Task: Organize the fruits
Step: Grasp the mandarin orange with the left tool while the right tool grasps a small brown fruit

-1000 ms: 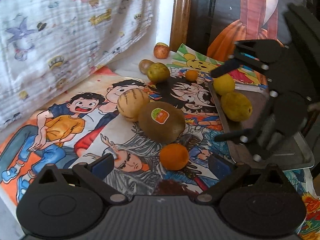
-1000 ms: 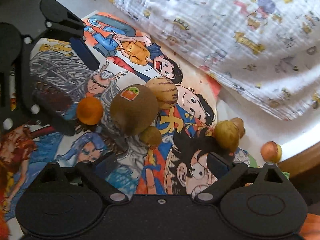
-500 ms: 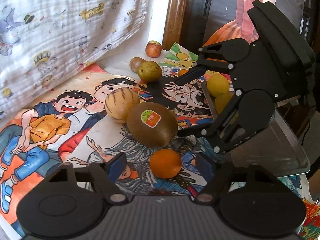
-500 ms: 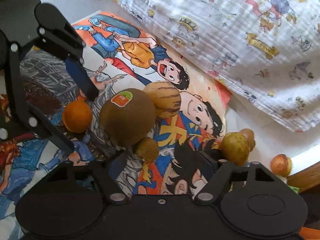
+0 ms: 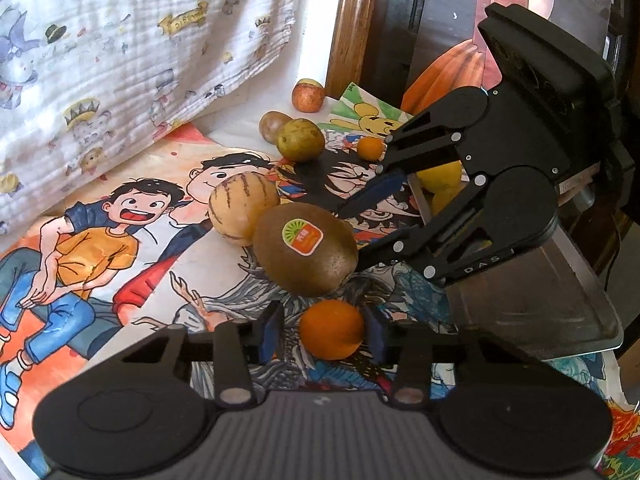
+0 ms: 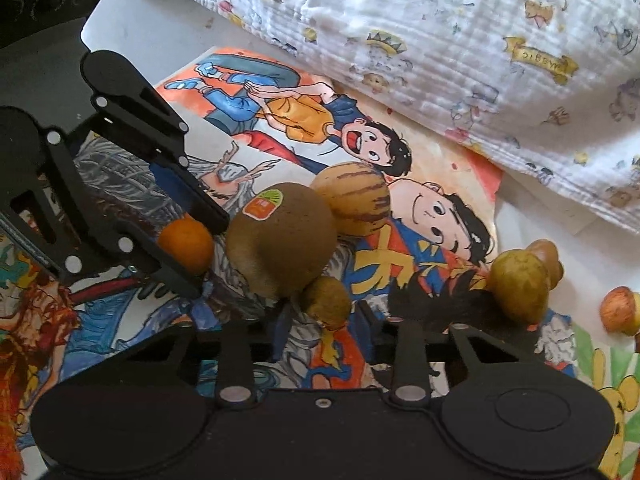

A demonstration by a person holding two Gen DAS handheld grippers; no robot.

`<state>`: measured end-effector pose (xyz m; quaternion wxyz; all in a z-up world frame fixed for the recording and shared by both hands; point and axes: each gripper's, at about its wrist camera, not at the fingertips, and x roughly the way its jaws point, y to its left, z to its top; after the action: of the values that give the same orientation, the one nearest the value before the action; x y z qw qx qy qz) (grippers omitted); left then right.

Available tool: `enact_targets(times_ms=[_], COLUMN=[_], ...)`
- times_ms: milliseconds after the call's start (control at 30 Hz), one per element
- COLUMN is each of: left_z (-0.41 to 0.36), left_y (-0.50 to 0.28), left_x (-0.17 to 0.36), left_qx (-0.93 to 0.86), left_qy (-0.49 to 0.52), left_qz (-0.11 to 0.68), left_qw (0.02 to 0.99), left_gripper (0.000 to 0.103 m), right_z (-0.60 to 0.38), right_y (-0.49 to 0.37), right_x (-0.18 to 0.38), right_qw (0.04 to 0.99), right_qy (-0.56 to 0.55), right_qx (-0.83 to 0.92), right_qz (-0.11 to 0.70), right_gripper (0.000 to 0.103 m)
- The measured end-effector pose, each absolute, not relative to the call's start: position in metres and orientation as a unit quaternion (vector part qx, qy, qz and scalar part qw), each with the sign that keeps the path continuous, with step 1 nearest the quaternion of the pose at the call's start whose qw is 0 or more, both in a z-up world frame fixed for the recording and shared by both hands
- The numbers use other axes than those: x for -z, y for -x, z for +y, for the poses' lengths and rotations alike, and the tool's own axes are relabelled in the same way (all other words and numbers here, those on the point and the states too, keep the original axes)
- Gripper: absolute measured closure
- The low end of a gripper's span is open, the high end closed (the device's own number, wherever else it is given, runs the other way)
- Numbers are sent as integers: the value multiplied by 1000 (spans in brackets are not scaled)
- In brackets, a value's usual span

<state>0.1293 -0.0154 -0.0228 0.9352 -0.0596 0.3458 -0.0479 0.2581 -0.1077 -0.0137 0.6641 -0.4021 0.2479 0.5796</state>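
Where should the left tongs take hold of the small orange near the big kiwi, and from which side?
Grip the small orange across its round middle, coming low from the near side. The left tongs already straddle it, and the big kiwi blocks the far side.

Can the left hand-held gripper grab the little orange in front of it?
Probably yes. The orange sits right between the open fingers of the left hand-held gripper, with nothing in between. The big kiwi just behind it is close, so closing might nudge it.
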Motion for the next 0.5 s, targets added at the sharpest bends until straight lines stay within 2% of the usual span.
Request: enact_targets(times_ms=[133, 333, 500], left_z=[-17, -16, -12], left_y=[-129, -131, -130], left_x=[23, 23, 21], left_qx=[44, 32, 21], left_qy=[58, 59, 84], left_qz=[347, 349, 356], left_qw=[935, 935, 931], left_gripper=[59, 66, 67], right_z=[-108, -110, -114], right_y=[-258, -250, -242], right_x=[13, 14, 15], right_qw=[666, 689, 719], right_qy=[393, 385, 365], right_qx=[-580, -560, -532], right_qz=[255, 253, 259], right_gripper=[74, 75, 75])
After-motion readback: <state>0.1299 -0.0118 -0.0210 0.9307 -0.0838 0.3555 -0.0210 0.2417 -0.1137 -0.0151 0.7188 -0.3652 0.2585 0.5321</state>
